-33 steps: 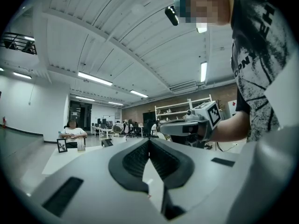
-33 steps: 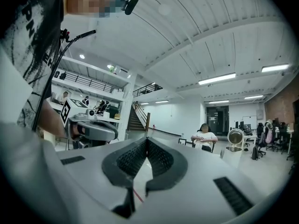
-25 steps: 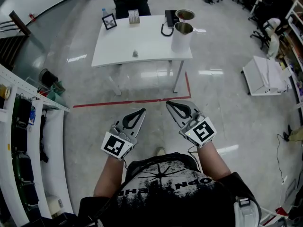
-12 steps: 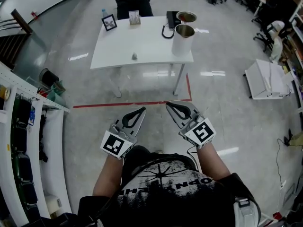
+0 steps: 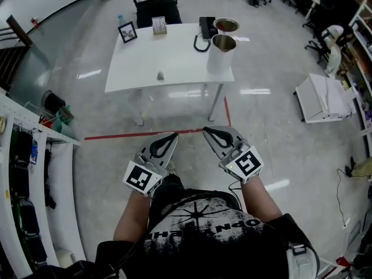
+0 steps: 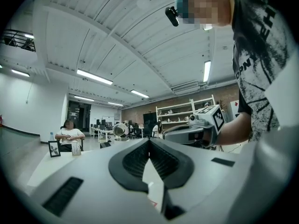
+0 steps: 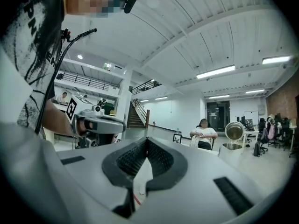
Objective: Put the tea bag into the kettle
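While the grey left gripper [image 5: 172, 137] and right gripper [image 5: 207, 131] show fingers pressed together, empty, the white cylindrical kettle [image 5: 220, 57] stands well apart.

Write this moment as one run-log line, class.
left gripper: shut, empty | right gripper: shut, empty | tea bag: on table, untouched | kettle: lid open
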